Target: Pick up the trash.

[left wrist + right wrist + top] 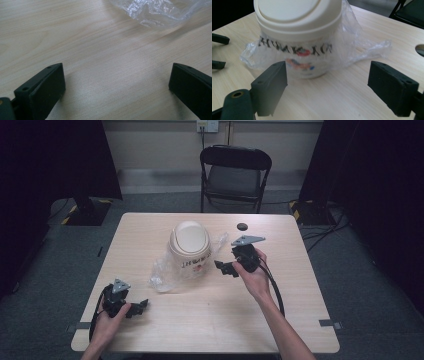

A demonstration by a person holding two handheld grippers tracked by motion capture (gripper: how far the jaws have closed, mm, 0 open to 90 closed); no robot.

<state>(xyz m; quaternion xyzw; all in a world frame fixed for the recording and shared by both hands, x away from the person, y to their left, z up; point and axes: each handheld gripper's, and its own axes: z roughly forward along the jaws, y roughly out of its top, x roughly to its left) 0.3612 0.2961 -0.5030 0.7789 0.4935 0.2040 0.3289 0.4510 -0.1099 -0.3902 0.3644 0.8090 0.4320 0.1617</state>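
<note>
Both black jaws of the right gripper point(327, 87) rise in the foreground of the right gripper view, spread wide with nothing between them. Directly beyond them stands a cream bin point(298, 32) with a domed swing lid, lined with a clear plastic bag point(352, 42) that hangs down over its wall. Black lettering runs around the bin beneath the film; it is upside down in this view and too blurred to read. A small red and blue mark sits below the lettering.

In the high view the bin point(189, 247) stands near the middle of the wooden table point(150, 325), with the right gripper point(226, 267) just beside it and apart from it. A small black disc point(242, 226) lies on the table behind that gripper. The left gripper point(141, 306) rests near the front left edge, well apart from the bin, jaws spread and empty. A black folding chair point(235, 175) stands beyond the far edge.
</note>
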